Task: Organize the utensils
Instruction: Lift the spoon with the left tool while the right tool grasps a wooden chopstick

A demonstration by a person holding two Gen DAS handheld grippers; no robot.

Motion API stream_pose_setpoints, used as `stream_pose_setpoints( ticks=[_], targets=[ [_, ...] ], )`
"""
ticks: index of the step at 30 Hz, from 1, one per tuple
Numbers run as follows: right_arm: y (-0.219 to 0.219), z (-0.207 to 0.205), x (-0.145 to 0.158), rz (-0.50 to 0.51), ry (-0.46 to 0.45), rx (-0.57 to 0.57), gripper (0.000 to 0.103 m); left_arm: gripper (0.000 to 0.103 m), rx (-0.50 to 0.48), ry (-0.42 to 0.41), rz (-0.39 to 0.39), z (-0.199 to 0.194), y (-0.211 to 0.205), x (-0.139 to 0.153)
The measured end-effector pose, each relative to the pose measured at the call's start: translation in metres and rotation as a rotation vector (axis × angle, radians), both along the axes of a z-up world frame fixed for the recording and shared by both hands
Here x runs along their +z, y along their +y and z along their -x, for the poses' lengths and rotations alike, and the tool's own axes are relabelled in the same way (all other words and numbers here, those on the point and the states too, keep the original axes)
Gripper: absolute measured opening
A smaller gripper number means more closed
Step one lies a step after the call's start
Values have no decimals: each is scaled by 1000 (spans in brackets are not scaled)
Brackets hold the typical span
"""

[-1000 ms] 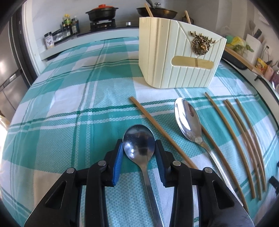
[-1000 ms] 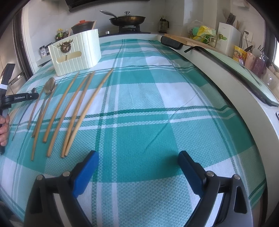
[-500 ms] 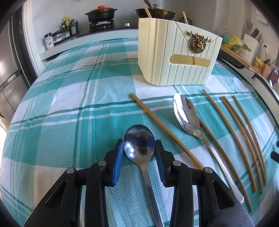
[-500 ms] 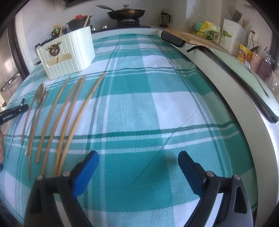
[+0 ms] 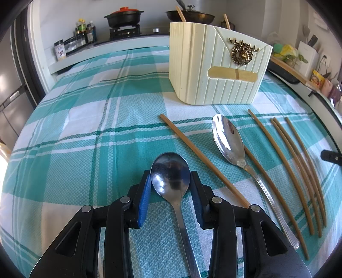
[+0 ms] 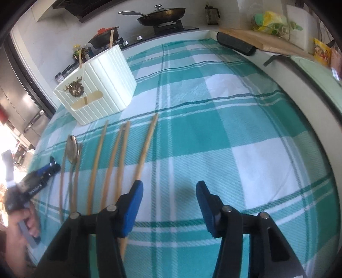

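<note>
My left gripper [image 5: 170,181] is shut on a small steel spoon [image 5: 170,171], its blue pads against the bowl's sides, just above the cloth. A larger steel spoon [image 5: 228,139] and several wooden chopsticks [image 5: 284,158] lie to its right. The cream utensil holder [image 5: 215,68] stands behind them with two chopsticks in it. My right gripper [image 6: 168,192] is open and empty, low over the cloth, its left pad at the near end of the rightmost chopstick [image 6: 145,147]. The holder [image 6: 96,94] and the left gripper [image 6: 42,173] show at the left there.
A teal plaid tablecloth [image 5: 85,128] covers the table. A stove with pots [image 5: 124,17] and spice jars stands behind it. A black object [image 6: 236,45] and a wooden board lie along the raised white rim at the right.
My right gripper has swung left and down towards the chopsticks, and its jaws have narrowed. My left gripper has moved a little nearer the holder, still holding the spoon.
</note>
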State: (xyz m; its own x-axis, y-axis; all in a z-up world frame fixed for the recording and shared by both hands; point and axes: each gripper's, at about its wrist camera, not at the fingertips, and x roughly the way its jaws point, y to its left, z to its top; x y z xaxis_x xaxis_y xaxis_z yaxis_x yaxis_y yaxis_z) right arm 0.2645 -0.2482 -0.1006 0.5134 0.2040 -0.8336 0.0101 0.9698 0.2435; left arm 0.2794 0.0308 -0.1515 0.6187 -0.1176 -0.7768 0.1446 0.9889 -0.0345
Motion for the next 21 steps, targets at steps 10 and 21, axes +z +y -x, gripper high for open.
stream_pose_setpoints(
  ticks=[10, 21],
  targets=[
    [54, -91, -17, 227, 79, 68, 11, 35, -12, 26, 52, -10, 8, 4],
    [34, -42, 79, 10, -182, 89, 7, 35, 25, -98, 146, 7, 40, 73]
  ],
)
